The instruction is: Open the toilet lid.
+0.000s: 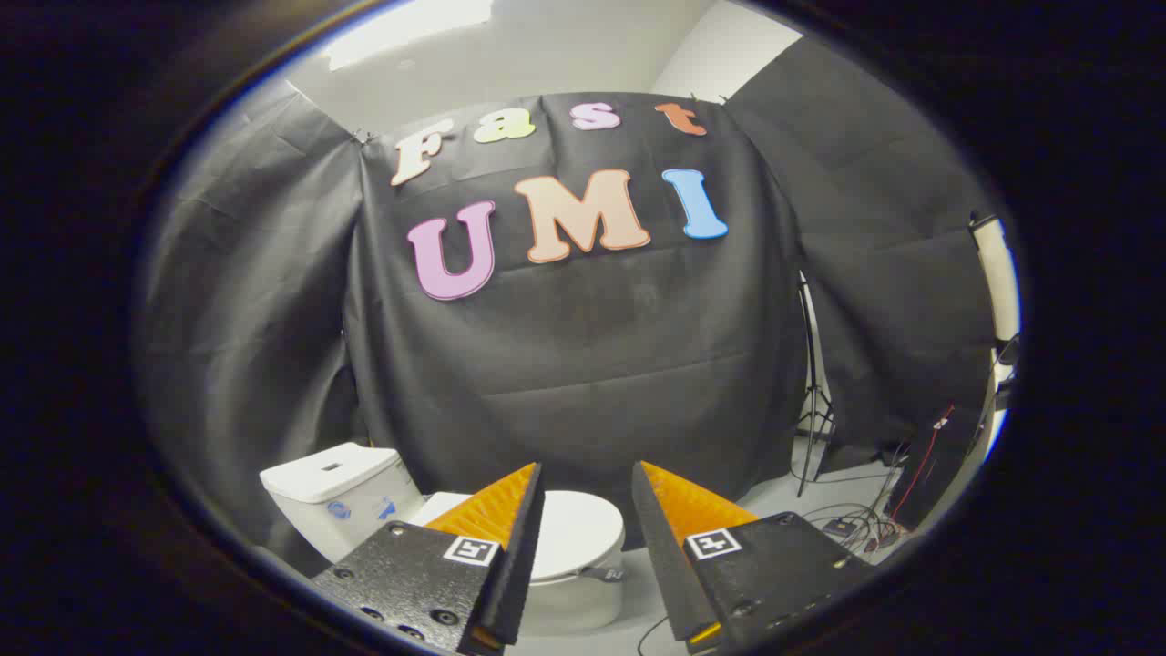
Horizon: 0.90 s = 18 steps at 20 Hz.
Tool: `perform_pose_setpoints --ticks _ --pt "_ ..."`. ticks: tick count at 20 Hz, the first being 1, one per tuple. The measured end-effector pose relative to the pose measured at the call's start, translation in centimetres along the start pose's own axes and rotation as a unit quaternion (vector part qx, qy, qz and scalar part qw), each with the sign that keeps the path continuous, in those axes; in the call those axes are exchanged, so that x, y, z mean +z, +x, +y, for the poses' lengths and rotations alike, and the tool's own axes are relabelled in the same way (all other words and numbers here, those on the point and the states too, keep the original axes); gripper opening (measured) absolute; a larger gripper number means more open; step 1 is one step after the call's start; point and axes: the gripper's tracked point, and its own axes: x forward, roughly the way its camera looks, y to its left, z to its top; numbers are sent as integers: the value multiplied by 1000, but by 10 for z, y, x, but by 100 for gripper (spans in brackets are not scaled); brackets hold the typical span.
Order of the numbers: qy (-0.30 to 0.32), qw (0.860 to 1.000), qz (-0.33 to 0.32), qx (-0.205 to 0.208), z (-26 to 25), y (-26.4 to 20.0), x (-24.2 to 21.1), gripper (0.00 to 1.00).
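Observation:
A white toilet stands on the floor below and beyond my fingers, its lid point(578, 533) lying flat and closed over the bowl. The white tank point(339, 497) sits at the left end of the toilet. A small grey tab point(608, 575) hangs at the lid's front rim. My gripper point(588, 474) hovers well above the toilet, open, with nothing between the orange-faced fingers point(492, 510). The left finger covers the part of the lid nearest the tank.
A black cloth wall point(583, 364) hangs close behind the toilet. To the right stand a light stand point(813, 401) and a tangle of cables point(856, 524) on the pale floor. A thin cable point(649, 633) runs on the floor beside the bowl.

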Motion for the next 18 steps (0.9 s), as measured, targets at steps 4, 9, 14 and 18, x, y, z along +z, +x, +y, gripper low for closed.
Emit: perform_pose_setpoints --ticks 4,9,14,18 --pt "16 1000 13 -6 -5 1 -15 60" --pt "32 999 34 -9 -9 4 -32 60" --pt "51 997 48 -11 -14 9 -43 60" --pt "64 996 53 -13 -18 8 -49 60"
